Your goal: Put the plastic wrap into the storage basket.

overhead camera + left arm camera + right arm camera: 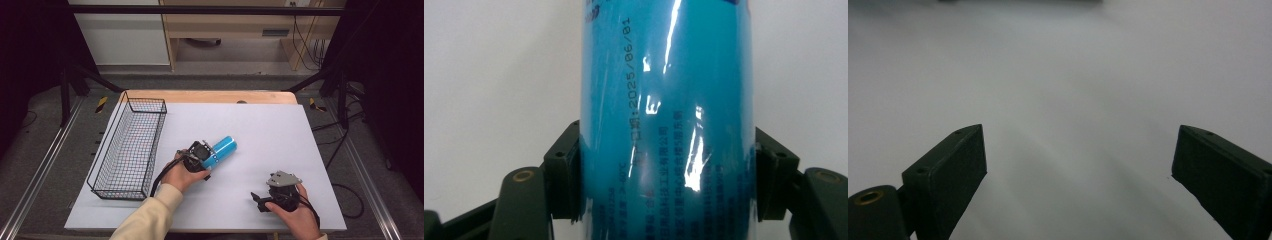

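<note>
Blue can clamped in the left gripper

The left gripper (207,159) squeezes a blue can (666,120) lying on the white table (270,125), printed date "2025/06/01" legible; the right gripper (1078,165) rests nearby, jaws wide apart, holding nothing.

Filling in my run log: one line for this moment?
left tool: shut on blue can | right tool: open, idle | wire basket: left of can

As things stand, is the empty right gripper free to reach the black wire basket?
Probably not directly: the right gripper is open and empty, but the left gripper, holding the blue can, lies between it and the black wire basket.
</note>
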